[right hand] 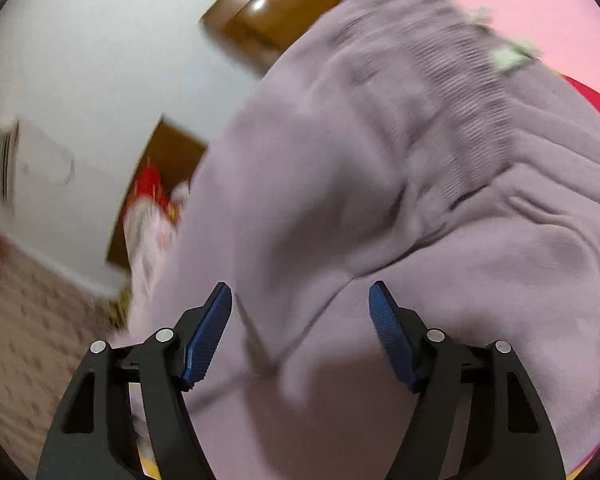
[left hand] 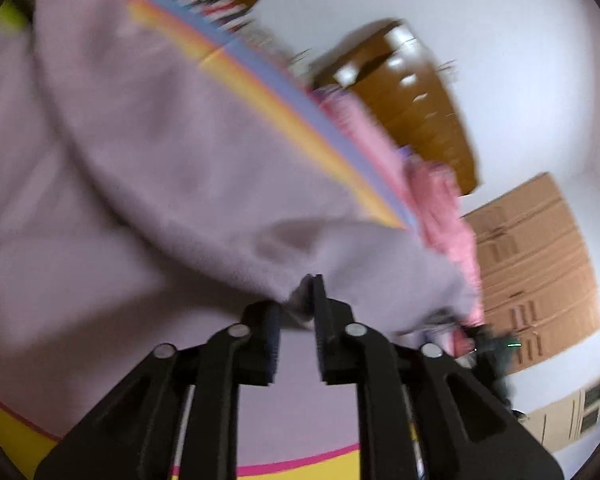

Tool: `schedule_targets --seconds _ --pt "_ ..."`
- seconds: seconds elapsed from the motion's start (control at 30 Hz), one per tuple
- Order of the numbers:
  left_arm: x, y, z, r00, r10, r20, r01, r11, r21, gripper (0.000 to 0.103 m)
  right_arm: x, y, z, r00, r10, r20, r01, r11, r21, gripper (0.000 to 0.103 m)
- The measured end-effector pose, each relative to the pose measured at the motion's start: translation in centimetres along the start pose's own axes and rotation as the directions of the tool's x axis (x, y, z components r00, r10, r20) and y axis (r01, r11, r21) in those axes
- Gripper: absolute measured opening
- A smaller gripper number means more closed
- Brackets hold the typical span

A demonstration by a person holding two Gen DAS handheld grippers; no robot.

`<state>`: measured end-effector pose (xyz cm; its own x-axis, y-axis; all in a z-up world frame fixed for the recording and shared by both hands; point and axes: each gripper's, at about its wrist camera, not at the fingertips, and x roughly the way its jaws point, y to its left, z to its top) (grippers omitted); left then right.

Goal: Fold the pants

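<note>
The pants (left hand: 148, 168) are lilac fleece with a ribbed elastic waistband (right hand: 452, 92). In the left wrist view my left gripper (left hand: 306, 292) is shut on a fold of the pants' edge and holds it lifted, the cloth hanging away to the left. In the right wrist view my right gripper (right hand: 300, 312) is open, its blue pads (right hand: 208, 332) wide apart, with the pants (right hand: 340, 200) lying just ahead of and under the fingers; nothing is between them. Both views are blurred by motion.
A mat with yellow, blue and pink stripes (left hand: 260, 92) lies under the pants. Pink cloth (left hand: 440, 200) lies beyond it. A brown wooden headboard (left hand: 412, 92), cardboard boxes (left hand: 540, 264) and a white wall stand behind. A patterned floor (right hand: 28, 312) shows at the left.
</note>
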<state>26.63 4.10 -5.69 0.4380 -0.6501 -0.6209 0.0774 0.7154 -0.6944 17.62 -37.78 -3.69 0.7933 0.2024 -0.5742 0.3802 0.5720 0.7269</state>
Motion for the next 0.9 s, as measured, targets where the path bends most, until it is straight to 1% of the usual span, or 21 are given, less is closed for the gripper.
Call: schedule_targets --seconds 0.03,0.07,0.1,0.13,0.17,0.23,0.3,0.33,0.4,0.43,0.47,0.5,0.53,0.57,0.6,0.63,0.73,0.77,0.83,0.87,0.9 --pt "0.5 0.8 -0.2 1.0 -0.001 -0.018 0.001 1.0 -0.025 0.02 -0.4 0.0 0.2 1.0 -0.013 0.02 0.012 1.0 0.007 0.069" --pt "0.5 1.3 -0.3 0.999 -0.037 -0.006 0.037 0.999 -0.036 0.024 -0.7 0.1 0.3 0.999 -0.026 0.029 0.026 1.0 -0.01 0.069" --pt "0.4 1.3 -0.1 0.999 -0.038 -0.001 0.038 0.999 -0.026 0.027 -1.1 0.4 0.6 0.998 -0.052 0.042 0.054 0.997 -0.047 0.069" --pt "0.4 1.1 0.2 1.0 -0.031 0.005 0.031 0.999 -0.007 0.036 -1.5 0.6 0.8 0.995 -0.079 0.057 0.083 0.994 -0.076 0.069" --pt "0.3 0.8 0.6 1.0 -0.021 0.021 0.021 1.0 0.021 0.048 -2.1 0.5 1.0 0.989 -0.122 0.089 0.131 0.986 -0.106 0.069" --pt "0.0 0.6 1.4 0.999 -0.019 0.049 0.018 1.0 0.025 0.058 -2.7 -0.1 1.7 0.981 -0.152 0.122 0.167 0.979 -0.121 0.069" --pt "0.2 1.0 2.4 0.998 -0.039 0.052 0.04 0.999 -0.014 0.058 -2.7 -0.8 2.4 0.978 -0.162 0.134 0.181 0.973 -0.143 0.067" --pt "0.3 1.5 2.2 0.998 -0.048 0.05 0.05 0.998 -0.033 0.058 -2.2 -0.9 2.9 0.981 -0.16 0.112 0.176 0.972 -0.153 0.067" --pt "0.9 1.5 2.9 0.997 -0.073 0.033 0.075 0.995 -0.066 0.048 -2.2 -1.9 3.2 0.987 -0.135 0.083 0.145 0.98 -0.136 0.068" --pt "1.5 1.0 3.4 0.996 -0.092 -0.003 0.092 0.994 -0.064 0.022 -2.5 -2.0 2.6 0.992 -0.103 0.065 0.111 0.986 -0.125 0.068" --pt "1.5 0.9 3.3 0.994 -0.106 -0.03 0.103 0.992 -0.077 0.009 -2.1 -1.6 2.3 0.997 -0.063 0.037 0.067 0.991 -0.117 0.068" --pt "1.9 0.7 3.6 0.987 -0.147 -0.061 0.137 0.981 -0.141 0.008 -2.4 -1.9 2.0 0.999 -0.035 0.013 0.037 0.994 -0.104 0.068" --pt "2.3 0.6 3.9 0.976 -0.204 -0.077 0.185 0.961 -0.206 0.008 -2.1 -2.0 1.3 1.0 0.003 -0.026 -0.005 0.997 -0.079 0.068" --pt "2.7 0.2 4.6 0.966 -0.243 -0.083 0.217 0.945 -0.247 0.006 -1.3 -1.5 0.2 0.994 0.068 -0.087 -0.072 0.997 -0.04 0.068" --pt "2.9 -0.1 5.2 0.96 -0.268 -0.08 0.237 0.93 -0.281 0.006 -0.5 -1.1 -0.8 0.982 0.128 -0.139 -0.13 0.991 -0.01 0.068" --pt "2.9 -0.5 6.0 0.957 -0.282 -0.068 0.248 0.918 -0.309 0.006 0.8 0.0 -2.3 0.962 0.183 -0.204 -0.184 0.983 0.011 0.068" --pt "3.0 -1.2 8.0 0.939 -0.343 -0.029 0.3 0.855 -0.424 0.006 3.7 4.3 -5.1 0.917 0.222 -0.332 -0.255 0.965 -0.059 0.068" --pt "3.2 -1.6 9.0 0.931 -0.364 -0.016 0.317 0.83 -0.46 0.006 4.5 5.1 -5.7 0.911 0.226 -0.346 -0.267 0.961 -0.076 0.069" --pt "3.0 -2.3 10.3 0.929 -0.37 0.003 0.329 0.821 -0.467 0.006 6.6 7.1 -5.9 0.908 0.225 -0.354 -0.275 0.957 -0.097 0.08" --pt "3.0 -2.8 10.9 0.93 -0.367 0.012 0.328 0.818 -0.472 0.006 7.5 7.6 -5.7 0.916 0.233 -0.327 -0.278 0.956 -0.098 0.088" --pt "3.1 -3.2 11.3 0.93 -0.368 0.012 0.329 0.815 -0.477 0.006 8.2 8.1 -5.3 0.931 0.229 -0.283 -0.266 0.959 -0.098 0.088"
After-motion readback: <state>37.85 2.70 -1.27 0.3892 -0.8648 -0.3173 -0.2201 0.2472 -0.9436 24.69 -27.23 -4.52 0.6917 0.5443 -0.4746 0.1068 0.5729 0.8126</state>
